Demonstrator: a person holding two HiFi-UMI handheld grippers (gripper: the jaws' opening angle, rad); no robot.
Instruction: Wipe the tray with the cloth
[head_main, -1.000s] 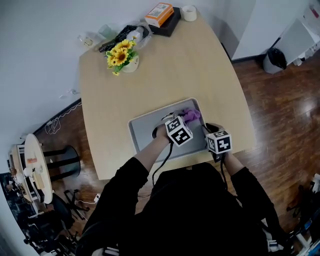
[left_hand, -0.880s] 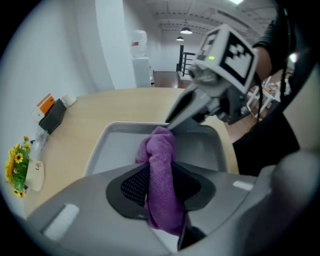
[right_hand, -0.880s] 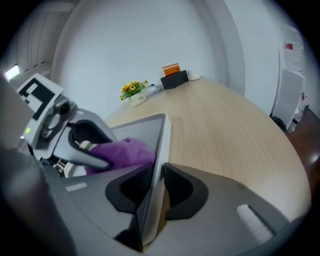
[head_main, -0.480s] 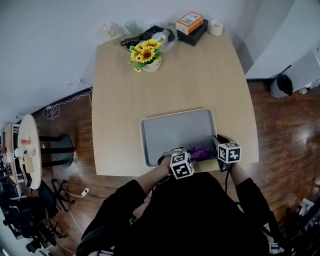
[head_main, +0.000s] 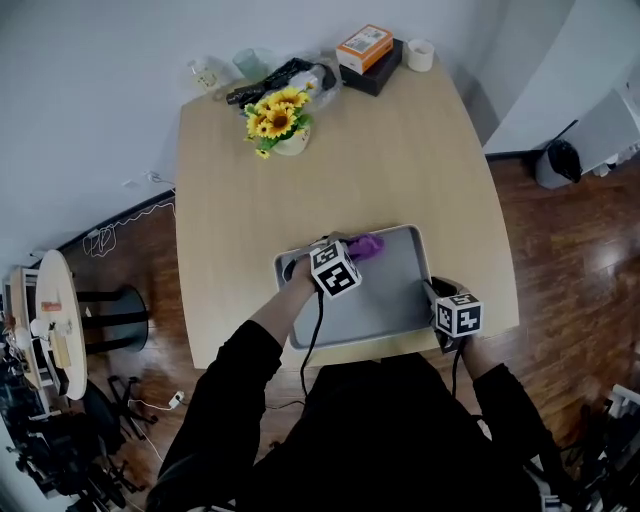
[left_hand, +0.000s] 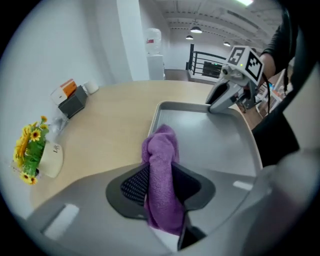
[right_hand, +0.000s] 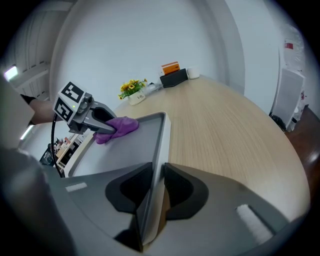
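Observation:
A grey tray (head_main: 390, 300) lies on the wooden table near its front edge. My left gripper (head_main: 352, 250) is shut on a purple cloth (head_main: 366, 245) and presses it on the tray by the far rim. Along its own jaws, the left gripper (left_hand: 160, 187) shows the cloth (left_hand: 162, 165) bunched between the pads, hanging onto the tray (left_hand: 215, 145). My right gripper (head_main: 435, 293) is shut on the tray's right rim. In the right gripper view the gripper (right_hand: 156, 187) pinches the thin rim of the tray (right_hand: 125, 155), with the cloth (right_hand: 120, 126) further along.
At the table's far end stand a white vase of yellow flowers (head_main: 277, 125), a black bag (head_main: 275, 75), an orange box on a black box (head_main: 365, 45) and a white cup (head_main: 419, 53). A dark bin (head_main: 556, 161) is on the floor to the right.
The left gripper has swept the cloth from the tray's near right part up to its far rim. The right gripper has stayed clamped on the tray's right rim.

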